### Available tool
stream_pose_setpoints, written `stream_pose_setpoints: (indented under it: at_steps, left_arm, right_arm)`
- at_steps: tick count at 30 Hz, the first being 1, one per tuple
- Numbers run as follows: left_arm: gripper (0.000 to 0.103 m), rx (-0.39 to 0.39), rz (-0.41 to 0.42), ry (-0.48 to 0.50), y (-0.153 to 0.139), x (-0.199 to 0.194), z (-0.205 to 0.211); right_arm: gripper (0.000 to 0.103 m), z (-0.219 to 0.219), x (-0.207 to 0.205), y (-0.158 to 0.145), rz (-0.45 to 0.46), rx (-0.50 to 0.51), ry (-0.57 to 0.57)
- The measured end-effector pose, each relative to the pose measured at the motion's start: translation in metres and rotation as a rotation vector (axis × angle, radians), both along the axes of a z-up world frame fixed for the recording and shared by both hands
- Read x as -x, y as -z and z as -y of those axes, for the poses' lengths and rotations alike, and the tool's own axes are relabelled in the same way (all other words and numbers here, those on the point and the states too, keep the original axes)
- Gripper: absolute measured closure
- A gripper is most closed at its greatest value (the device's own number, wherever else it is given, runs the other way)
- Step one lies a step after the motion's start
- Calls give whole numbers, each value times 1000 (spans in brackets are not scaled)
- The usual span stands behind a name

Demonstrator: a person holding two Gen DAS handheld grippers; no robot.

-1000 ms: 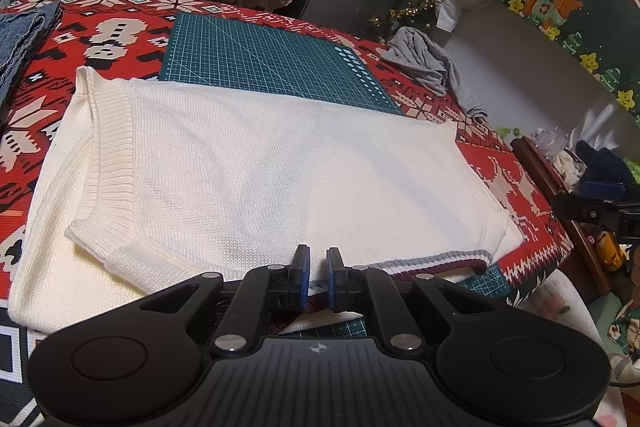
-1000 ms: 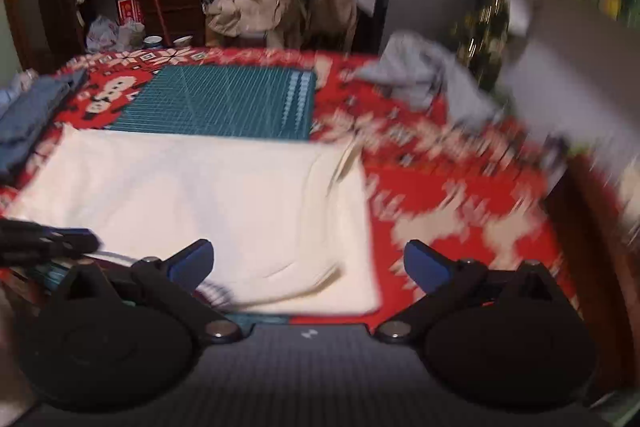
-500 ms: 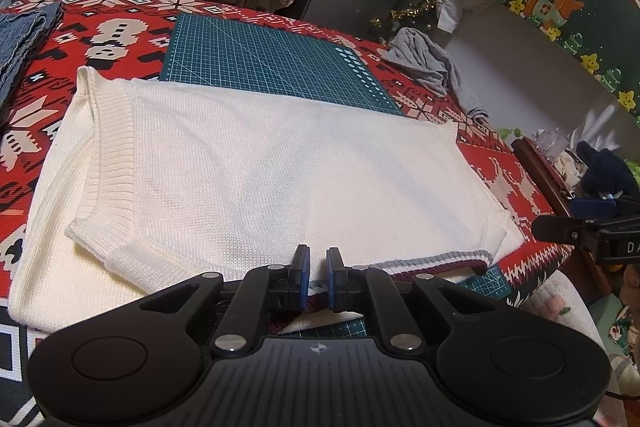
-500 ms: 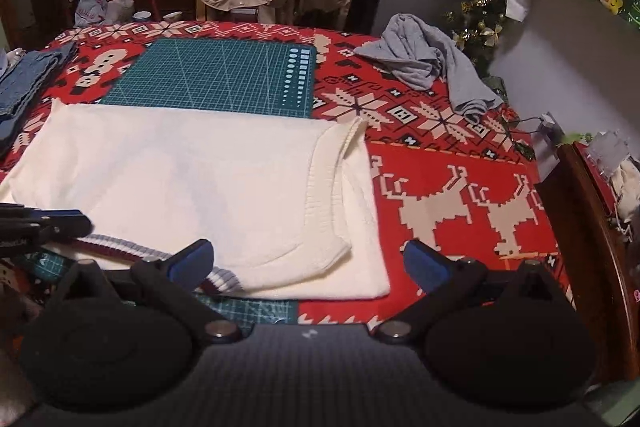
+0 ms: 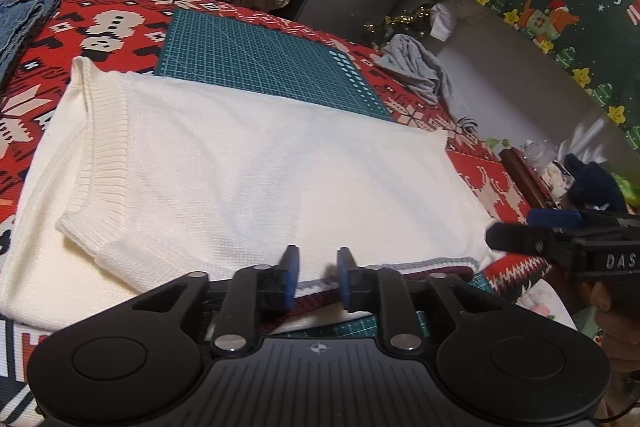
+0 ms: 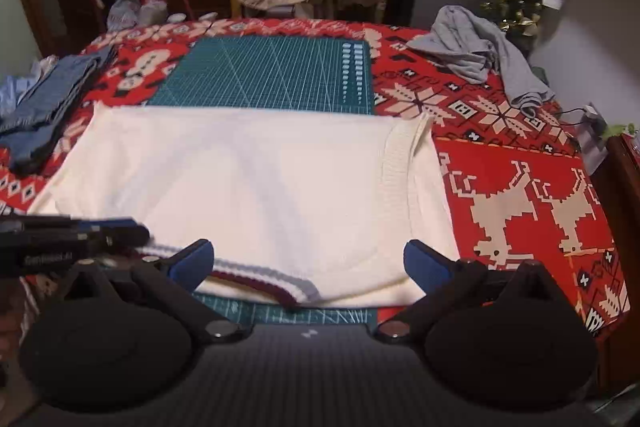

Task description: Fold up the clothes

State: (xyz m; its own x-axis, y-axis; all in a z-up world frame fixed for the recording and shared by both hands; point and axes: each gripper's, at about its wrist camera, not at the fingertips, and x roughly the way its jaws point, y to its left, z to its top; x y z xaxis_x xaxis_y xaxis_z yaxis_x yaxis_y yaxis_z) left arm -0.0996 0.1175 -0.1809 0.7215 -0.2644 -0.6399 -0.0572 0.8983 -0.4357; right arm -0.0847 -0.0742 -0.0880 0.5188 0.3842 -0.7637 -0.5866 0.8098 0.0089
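1. Cream knitted sweater (image 5: 248, 179) lies flat and folded on the table (image 6: 520, 163), which is covered by a red patterned cloth, partly over a green cutting mat (image 6: 272, 75).
2. Left gripper (image 5: 316, 277): jaws have just been opening, striped hem (image 5: 436, 263) between them, pads not pressing.
3. Right gripper (image 6: 308, 263): jaws spread wide at the near edge, grasping nothing.
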Motion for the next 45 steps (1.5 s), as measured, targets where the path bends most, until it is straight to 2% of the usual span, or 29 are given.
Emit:
stream_pose_setpoints:
  at_steps: [2,5,6,8,10,13,16,18,20,25,31,36,41,45]
  left_arm:
    - [67,-13,8,17,-2,0,5]
    - [65,-54,4,17,-6,-2,14]
    - [66,-69,3,15,-8,-3,15]
    - [81,-69,10,5,-13,-2,13]
    - [90,-53,23,-13,-19,-1,9]
    - [91,-9,55,-59,-30,0,-6]
    - [100,-25,67,-113,-39,-9,-24]
    - [102,-24,49,-136,-37,-23,-38]
    - [103,-19,28,-160,-34,-36,-52]
    - [103,79,-65,-245,-8,-50,-83]
    - [103,137,-103,-289,-3,-16,-94]
    - [102,110,-112,-298,-5,15,-94]
    - [103,106,-122,-305,-9,22,-93]
    - [103,162,-70,-257,-20,12,-86]
  right_arm:
    - [1,-2,1,0,22,-17,4]
    - [1,-2,-1,0,25,-32,8]
    - [1,-1,-3,0,16,-40,9]
    - [1,0,-7,1,-3,-58,11]
    - [4,2,-10,0,-21,-77,14]
    - [12,9,-17,-2,-33,-113,41]
    - [31,11,-22,-1,-37,-116,75]
    - [62,10,-25,2,-38,-96,91]
    - [67,9,-28,5,-48,-86,108]
    - [66,8,-29,8,-63,-95,106]
    - [66,8,-28,8,-70,-89,90]
    - [63,5,-29,10,-81,-89,84]
    - [59,2,-27,11,-84,-85,72]
    - [54,4,-26,10,-87,-89,77]
